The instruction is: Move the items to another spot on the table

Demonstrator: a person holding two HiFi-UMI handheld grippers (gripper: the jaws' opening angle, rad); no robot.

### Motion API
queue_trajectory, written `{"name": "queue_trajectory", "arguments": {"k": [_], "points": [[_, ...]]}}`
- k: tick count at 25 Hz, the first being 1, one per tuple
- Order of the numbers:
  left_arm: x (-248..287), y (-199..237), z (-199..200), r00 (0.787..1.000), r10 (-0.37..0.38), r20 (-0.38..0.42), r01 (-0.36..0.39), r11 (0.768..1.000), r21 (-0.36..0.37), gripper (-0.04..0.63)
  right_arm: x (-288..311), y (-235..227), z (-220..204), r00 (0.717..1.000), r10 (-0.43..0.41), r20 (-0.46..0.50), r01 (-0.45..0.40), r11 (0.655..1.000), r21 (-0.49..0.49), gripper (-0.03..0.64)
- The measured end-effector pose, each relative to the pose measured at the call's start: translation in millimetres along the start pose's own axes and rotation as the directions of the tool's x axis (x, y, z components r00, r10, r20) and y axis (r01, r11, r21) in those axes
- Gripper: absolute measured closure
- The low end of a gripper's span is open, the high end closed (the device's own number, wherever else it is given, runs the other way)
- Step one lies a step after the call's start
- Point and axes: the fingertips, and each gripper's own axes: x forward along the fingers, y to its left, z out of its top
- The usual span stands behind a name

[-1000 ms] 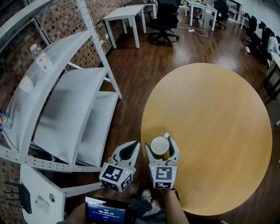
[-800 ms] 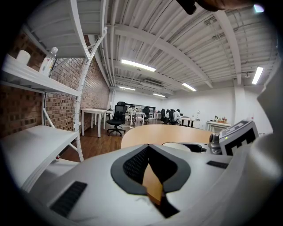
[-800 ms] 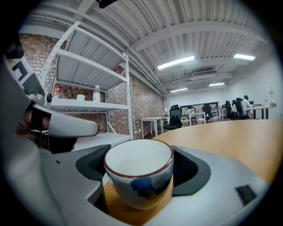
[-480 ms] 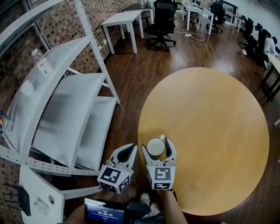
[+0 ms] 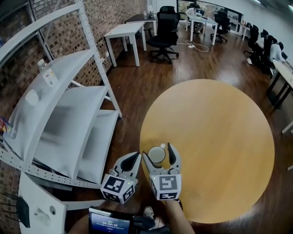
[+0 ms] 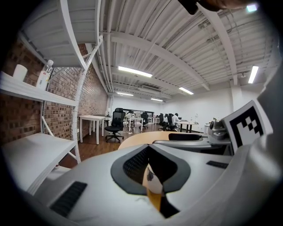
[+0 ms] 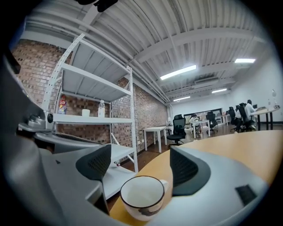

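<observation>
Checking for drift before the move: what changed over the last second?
The right claw, straddling the mug, swung slightly leftward, the mug now nearer its left jaw; nothing grabbed or released. The left claw stayed shut beside it, off the table; the mug stayed near the table's edge.

An open-plan office. White desks [image 5: 122, 31] and black swivel chairs [image 5: 165, 27] stand in rows on a dark wooden floor [image 5: 137, 77]. People [image 7: 248, 108] sit working at far desks under strip lights [image 6: 135, 71]. A brick wall [image 5: 114, 13] backs white metal shelving [image 5: 68, 114] beside the round counter [image 5: 215, 137].
</observation>
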Motion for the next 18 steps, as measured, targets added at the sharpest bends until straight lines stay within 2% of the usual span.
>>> {"name": "queue_trajectory", "arguments": {"k": [6,11,18], "points": [[-4.2,-29.8,29.0,0.998,-0.029,0.05,0.028,1.0,0.012,0.594,-33.9,-10.9,39.5,0.999,-0.013,0.042,0.013,1.0,0.023,0.193],[-2.3,-58.3,52.7,0.993,-0.066,0.095,0.064,0.998,0.019,0.594,-58.2,-24.3,63.7,0.998,-0.027,0.055,0.027,1.0,-0.012,0.204],[-4.2,-96.0,69.7,0.987,-0.108,0.118,0.106,0.994,0.024,0.594,-95.4,-38.3,84.8,0.995,-0.06,0.079,0.062,0.998,-0.024,0.232]]}}
